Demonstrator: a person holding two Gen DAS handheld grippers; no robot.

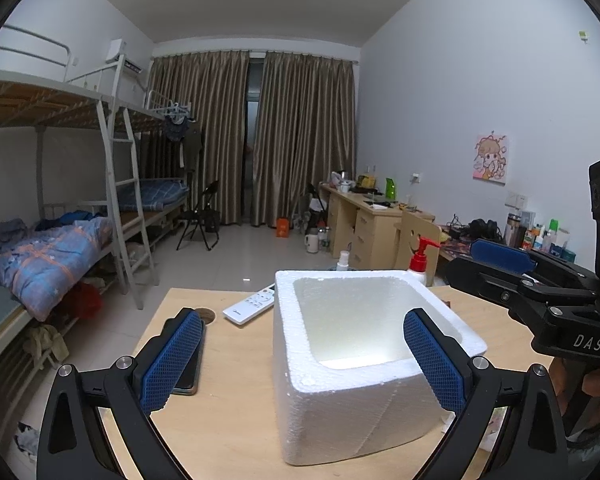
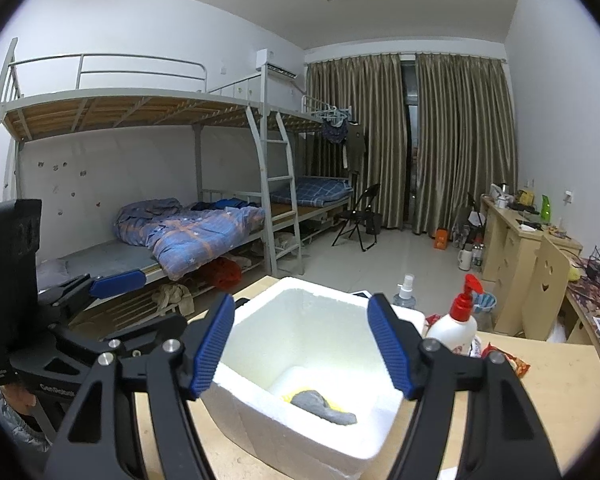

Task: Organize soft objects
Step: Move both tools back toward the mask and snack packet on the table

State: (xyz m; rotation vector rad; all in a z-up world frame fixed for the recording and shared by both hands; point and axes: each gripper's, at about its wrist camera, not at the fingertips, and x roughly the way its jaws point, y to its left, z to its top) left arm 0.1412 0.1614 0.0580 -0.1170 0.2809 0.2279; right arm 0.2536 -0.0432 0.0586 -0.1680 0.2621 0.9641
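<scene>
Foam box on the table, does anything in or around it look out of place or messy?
Nothing looks spilled or damaged. The foam box stands upright on the table, and a grey and yellow soft item lies crumpled at its bottom. A remote lies askew beside it.

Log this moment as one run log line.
right claw: open, over foam box | box: grey and yellow soft item inside | left claw: open, empty
</scene>
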